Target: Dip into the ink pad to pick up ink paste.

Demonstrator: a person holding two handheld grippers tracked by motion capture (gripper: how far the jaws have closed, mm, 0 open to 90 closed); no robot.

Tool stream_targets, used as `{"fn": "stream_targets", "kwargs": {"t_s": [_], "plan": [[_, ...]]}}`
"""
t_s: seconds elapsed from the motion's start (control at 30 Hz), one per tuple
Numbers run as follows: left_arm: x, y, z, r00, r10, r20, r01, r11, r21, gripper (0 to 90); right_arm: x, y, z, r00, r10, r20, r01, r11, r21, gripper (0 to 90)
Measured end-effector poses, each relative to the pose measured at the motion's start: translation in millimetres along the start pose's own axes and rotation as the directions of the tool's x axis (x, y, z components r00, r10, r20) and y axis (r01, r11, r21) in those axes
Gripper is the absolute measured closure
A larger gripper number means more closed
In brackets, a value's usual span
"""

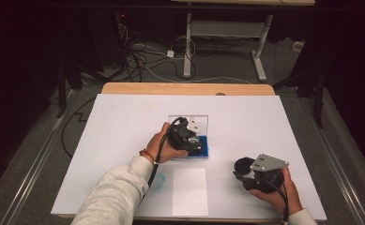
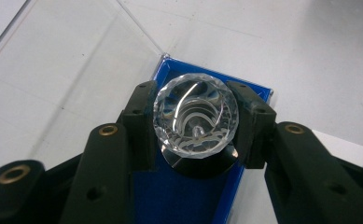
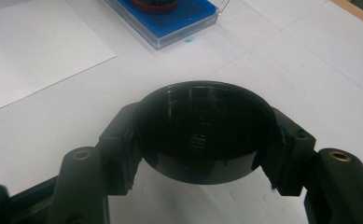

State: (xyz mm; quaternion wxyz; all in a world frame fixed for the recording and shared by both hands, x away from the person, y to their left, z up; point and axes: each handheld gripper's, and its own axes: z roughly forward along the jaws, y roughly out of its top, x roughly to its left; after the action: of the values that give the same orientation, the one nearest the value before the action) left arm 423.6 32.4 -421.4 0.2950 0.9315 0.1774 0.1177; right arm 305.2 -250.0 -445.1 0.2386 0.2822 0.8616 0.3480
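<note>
Two grippers, both clenched. The left gripper (image 2: 195,122) grasps a glass ball (image 2: 196,116) above a blue tray (image 2: 170,196). The right gripper (image 3: 200,140) grasps a black cap (image 3: 202,133), tray beyond it.

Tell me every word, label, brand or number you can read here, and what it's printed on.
None can be read.
Faceted glass knob: no print visible.
Black round cap: faint marks inside, too dark and small to read.
Blue-lined tray: no print visible.
White sheet of paper: blank.

White table (image 1: 124,122) brightly lit, surroundings dark; high view soft, slightly blurred.
</note>
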Motion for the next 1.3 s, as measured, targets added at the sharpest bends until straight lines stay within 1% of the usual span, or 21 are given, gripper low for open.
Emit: {"fn": "stream_targets", "kwargs": {"t_s": [0.2, 0.4, 0.57, 0.77, 0.9, 0.97, 1.03, 1.1, 1.17, 1.27, 1.3], "plan": [[-2.3, 1.4, 0.0, 0.9999, 0.012, -0.01, -0.011, 0.9999, 0.009, 55.2, -0.6, 0.1, -0.5, 1.0, -0.001, -0.001, 0.001, 1.0, -0.002, 38.7], [0.6, 1.5, 0.7, 1.0, -0.002, 0.003, 0.002, 1.0, 0.007, 55.2, -0.3, 0.6, -1.0, 1.0, -0.003, 0.002, 0.003, 1.0, -0.003, 38.7], [0.2, 1.9, 0.0, 1.0, -0.001, 0.005, 0.001, 0.9999, 0.017, 55.2, 0.6, 1.2, -1.3, 0.9999, -0.012, -0.001, 0.012, 1.0, -0.005, 38.8], [0.3, 1.3, 1.2, 1.0, -0.005, 0.003, 0.005, 1.0, 0.007, 55.1, 0.9, 1.3, -1.2, 0.9999, -0.01, -0.001, 0.01, 1.0, -0.005, 38.8], [-2.0, 2.7, 0.8, 0.9999, 0.012, -0.011, -0.011, 0.9997, 0.022, 55.1, 1.3, 1.3, -0.6, 0.9999, -0.013, -0.005, 0.013, 1.0, -0.002, 38.8], [-1.2, 2.9, 1.0, 0.9999, 0.009, -0.005, -0.009, 0.9997, 0.023, 55.1, 1.6, 1.5, -0.8, 0.9999, -0.014, -0.004, 0.014, 1.0, -0.001, 38.8], [-1.9, 3.8, 1.4, 0.9998, 0.015, -0.013, -0.015, 0.9995, 0.027, 55.1, 0.9, 1.4, -0.7, 0.9999, -0.013, -0.004, 0.013, 1.0, -0.003, 38.8], [-1.5, 4.2, 1.5, 0.9998, 0.014, -0.013, -0.014, 0.9995, 0.029, 55.1, 1.0, 1.2, -1.0, 0.9999, -0.012, -0.002, 0.012, 1.0, -0.003, 38.8], [-3.1, 5.8, 0.9, 0.9991, 0.036, -0.023, -0.035, 0.9986, 0.04, 55.1, 0.9, 1.4, -1.3, 0.9999, -0.011, 0.006, 0.011, 1.0, -0.001, 38.8], [0.9, 6.1, -1.7, 0.9998, 0.02, -0.006, -0.019, 0.9986, 0.048, 55.2, -0.1, 1.1, -2.0, 0.9999, -0.009, 0.008, 0.009, 1.0, -0.007, 38.8], [1.7, 5.4, -2.5, 0.9998, 0.018, -0.011, -0.017, 0.9988, 0.046, 55.2, -0.6, 0.9, -2.5, 0.9999, -0.007, 0.009, 0.007, 1.0, -0.007, 38.8]]}}
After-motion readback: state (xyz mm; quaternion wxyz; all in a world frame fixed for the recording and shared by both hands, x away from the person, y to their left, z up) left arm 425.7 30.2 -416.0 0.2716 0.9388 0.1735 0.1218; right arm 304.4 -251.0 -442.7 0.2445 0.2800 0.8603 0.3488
